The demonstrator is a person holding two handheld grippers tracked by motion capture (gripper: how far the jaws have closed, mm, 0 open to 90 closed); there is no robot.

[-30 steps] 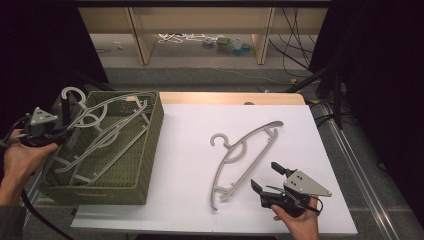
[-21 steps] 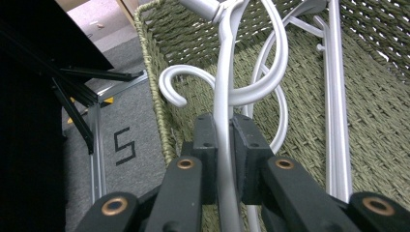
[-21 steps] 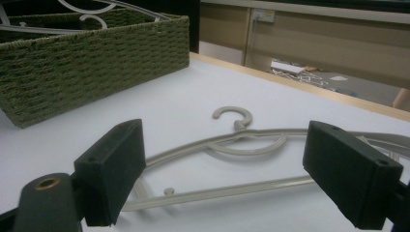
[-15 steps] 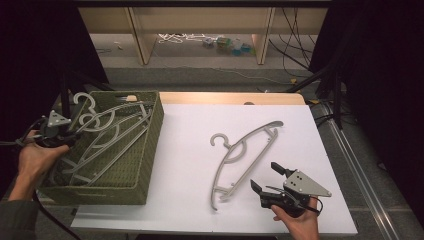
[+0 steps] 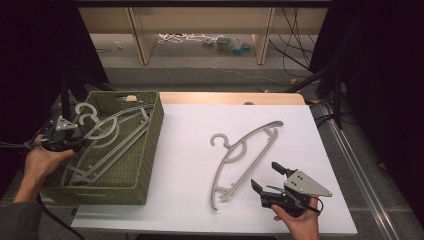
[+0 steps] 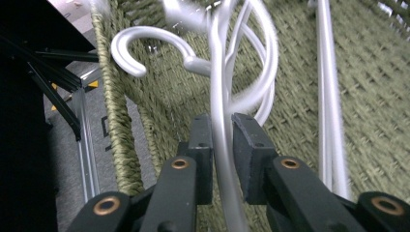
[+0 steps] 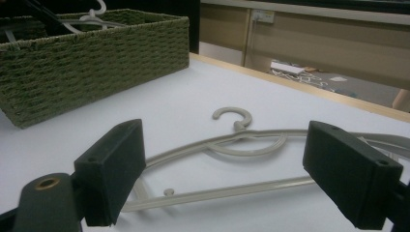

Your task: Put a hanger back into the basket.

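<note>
We see the left hand-held gripper at the left rim of the olive-green woven rectangular basket, our landmark throughout. Its black jaws stand close together around the thin rod of a pale grey plastic clothes hanger that lies inside the basket among other grey hangers; they have just been opening slightly, and in the left gripper view narrow gaps show beside the rod, so we judge the grip released or nearly so. To finish this step well, we judge it best to part the jaws fully before lifting, then draw straight back along the rod so neither pad snags the hooks crowded near the basket's left wall.

The right hand-held gripper rests to the right of the basket with its jaws wide apart, holding nothing. Just beyond it lies a second pale grey plastic hanger, flat, well apart from the basket, its hook turned towards the basket. We judge this the next piece to carry over; a grip on its straight lower bar seems steadiest.

The worktop is a matt white sheet over a light wooden edge. Beyond the basket we see a grey floor, pale wooden shelf uprights, loose cables and dark surroundings on both sides.
</note>
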